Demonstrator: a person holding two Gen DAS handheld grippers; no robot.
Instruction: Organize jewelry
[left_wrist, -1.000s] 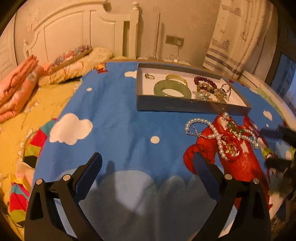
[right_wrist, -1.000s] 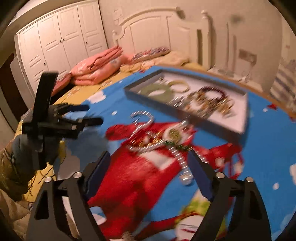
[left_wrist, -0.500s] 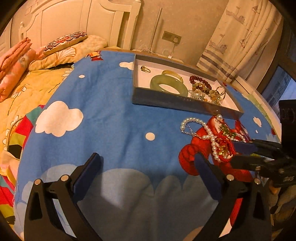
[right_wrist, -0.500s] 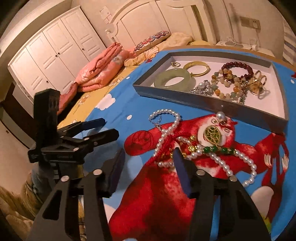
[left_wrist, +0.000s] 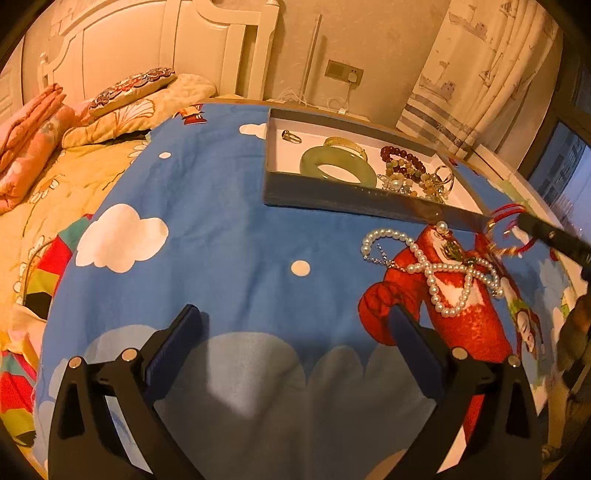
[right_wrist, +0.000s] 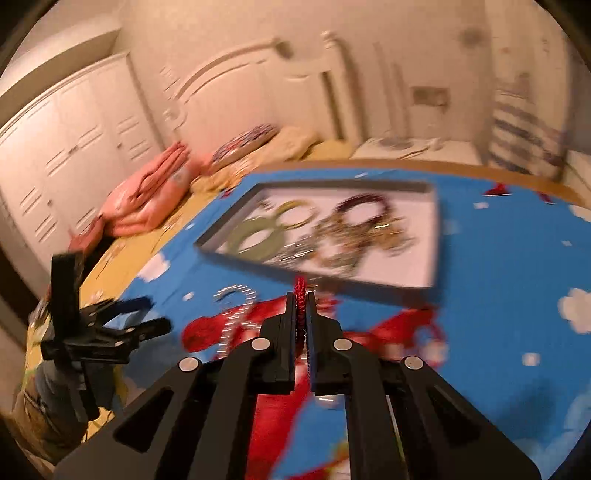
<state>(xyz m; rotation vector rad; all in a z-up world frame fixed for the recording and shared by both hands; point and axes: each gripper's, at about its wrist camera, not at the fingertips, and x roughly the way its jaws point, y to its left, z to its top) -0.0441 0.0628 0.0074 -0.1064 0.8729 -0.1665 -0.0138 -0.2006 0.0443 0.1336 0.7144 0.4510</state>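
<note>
My right gripper (right_wrist: 303, 300) is shut on a red cord bracelet (right_wrist: 300, 290) pinched between its pads. In the left wrist view that red cord bracelet (left_wrist: 505, 229), with small gold bits, hangs from the right gripper (left_wrist: 526, 222) just above the cloth, near the grey tray's (left_wrist: 332, 200) right corner. A pearl necklace (left_wrist: 436, 275) tangled with a green-stone pendant lies on the red cartoon print. The tray holds a jade bangle (left_wrist: 338, 167), a gold bangle, a ring and bead bracelets. My left gripper (left_wrist: 293, 319) hovers open over blue cloth, with nothing between its fingers.
The blue cartoon sheet (left_wrist: 221, 229) covers the work surface. A bed with a yellow quilt (left_wrist: 55, 177) and folded pink blankets lies to the left. A headboard, a wall socket and a curtain (left_wrist: 469, 81) stand behind. The right wrist view is motion-blurred.
The right gripper closed on the red cord bracelet in the jewelry pile and lifted it away towards the tray's corner. The left gripper stayed open and in place.
</note>
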